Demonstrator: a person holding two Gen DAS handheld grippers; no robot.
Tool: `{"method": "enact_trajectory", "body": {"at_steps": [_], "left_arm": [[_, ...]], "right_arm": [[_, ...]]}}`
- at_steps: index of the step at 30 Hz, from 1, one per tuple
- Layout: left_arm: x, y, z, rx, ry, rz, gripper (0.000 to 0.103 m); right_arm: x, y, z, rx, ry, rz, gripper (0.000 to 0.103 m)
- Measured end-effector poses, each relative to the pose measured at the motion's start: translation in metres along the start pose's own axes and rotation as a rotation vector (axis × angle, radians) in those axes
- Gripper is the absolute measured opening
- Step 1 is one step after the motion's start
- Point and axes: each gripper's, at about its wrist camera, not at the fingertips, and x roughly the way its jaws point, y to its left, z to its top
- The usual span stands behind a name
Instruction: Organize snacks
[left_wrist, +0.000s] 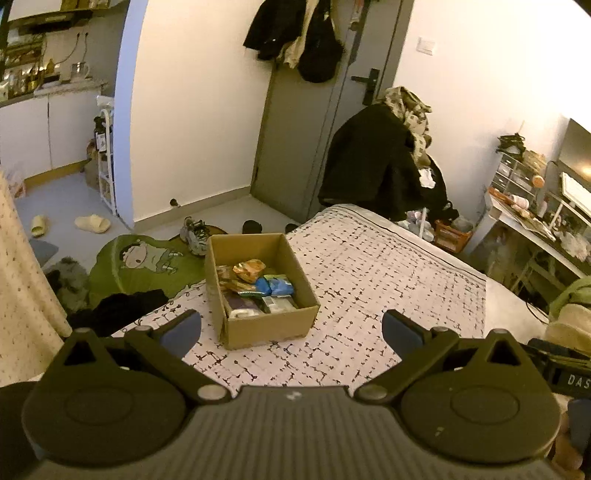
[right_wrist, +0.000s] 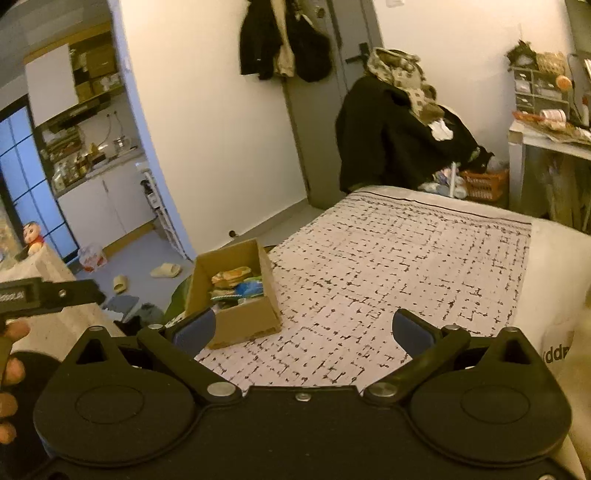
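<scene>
Our left claw (left_wrist: 291, 332) hangs wide open and empty; the cardboard box (left_wrist: 271, 326) sits just ahead, slightly left of its centre, long axis running away from us, snacks (left_wrist: 258, 286) packed inside. Our right claw (right_wrist: 303, 330), equally spread and empty, has the box ahead-left, farther off, so we judge the left nearer. Only patterned bedspread (right_wrist: 388, 266) lies between; nothing blocks.

Patterned bedspread (left_wrist: 369, 266), grey door (left_wrist: 306, 147) (coats (left_wrist: 291, 33) hung), slippers (left_wrist: 92, 223).
</scene>
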Motion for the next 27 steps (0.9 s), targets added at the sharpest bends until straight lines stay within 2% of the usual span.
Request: {"method": "enact_trajectory", "body": {"at_steps": [8, 17, 20, 27], "left_arm": [[-0.002, -0.003, -0.012, 0.013, 0.008, -0.01, 0.103], [-0.006, -0.006, -0.022, 0.042, 0.006, 0.007, 0.103], [-0.005, -0.007, -0.024, 0.057, 0.002, 0.015, 0.103], [-0.004, -0.009, -0.024, 0.064, -0.001, 0.023, 0.103]], "right_arm": [[-0.007, 0.011, -0.011, -0.051, 0.03, -0.04, 0.103], [-0.007, 0.018, -0.022, -0.101, 0.053, -0.014, 0.103], [-0.011, 0.017, -0.023, -0.099, 0.046, 0.013, 0.103], [-0.011, 0.015, -0.024, -0.077, 0.045, 0.013, 0.103]]}}
